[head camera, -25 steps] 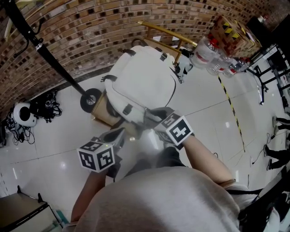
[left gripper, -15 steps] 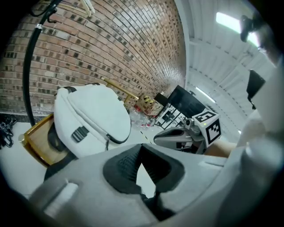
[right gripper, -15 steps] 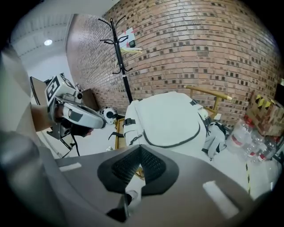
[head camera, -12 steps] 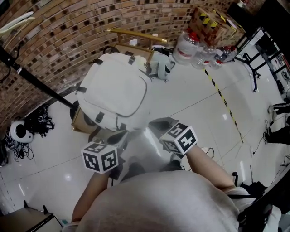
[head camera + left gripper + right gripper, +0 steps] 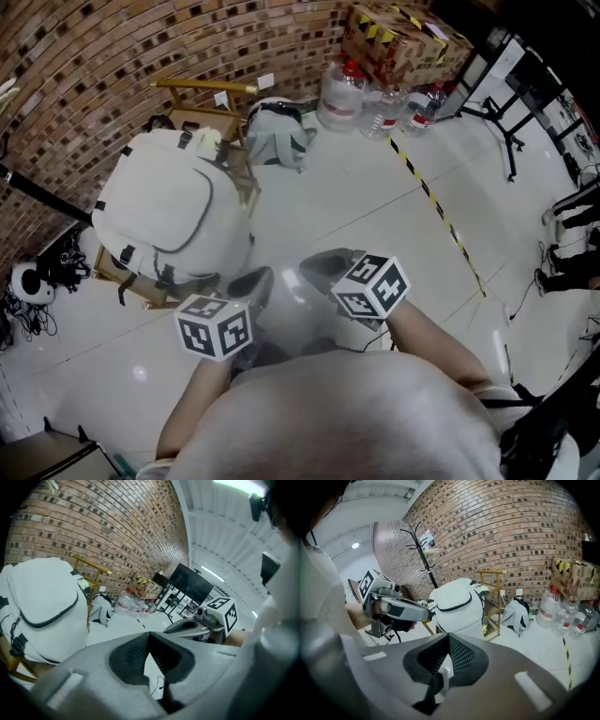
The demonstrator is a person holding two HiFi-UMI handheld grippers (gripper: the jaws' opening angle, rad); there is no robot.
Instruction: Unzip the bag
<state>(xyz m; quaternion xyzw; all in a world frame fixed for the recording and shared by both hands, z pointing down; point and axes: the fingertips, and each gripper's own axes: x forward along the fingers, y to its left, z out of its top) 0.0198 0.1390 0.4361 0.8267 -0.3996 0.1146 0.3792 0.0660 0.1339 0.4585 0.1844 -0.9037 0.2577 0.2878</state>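
Note:
The white backpack (image 5: 164, 211) stands upright on a wooden chair (image 5: 202, 89) by the brick wall, at the left of the head view. Its dark front zip line curves across the pocket and looks closed. Both grippers hover low near my body, apart from the bag. My left gripper (image 5: 259, 277) is shut with nothing between its jaws, and so is my right gripper (image 5: 307, 266). The left gripper view has the bag (image 5: 42, 606) at its left and the right gripper (image 5: 197, 625) at its right. In the right gripper view the bag (image 5: 457, 606) sits ahead, with the left gripper (image 5: 401, 609) to the left.
A smaller grey-white bag (image 5: 278, 131) lies on the floor beside the chair. Large water bottles (image 5: 342, 94) and a cardboard box (image 5: 398, 33) stand at the back. Yellow-black tape (image 5: 441, 216) crosses the white floor. A coat-stand pole (image 5: 37, 192) and cables (image 5: 37, 272) are at the left.
Both grippers were at the bag's lower edge a second ago and have since drawn back toward my body. The view has swung right, so the bag now sits further left.

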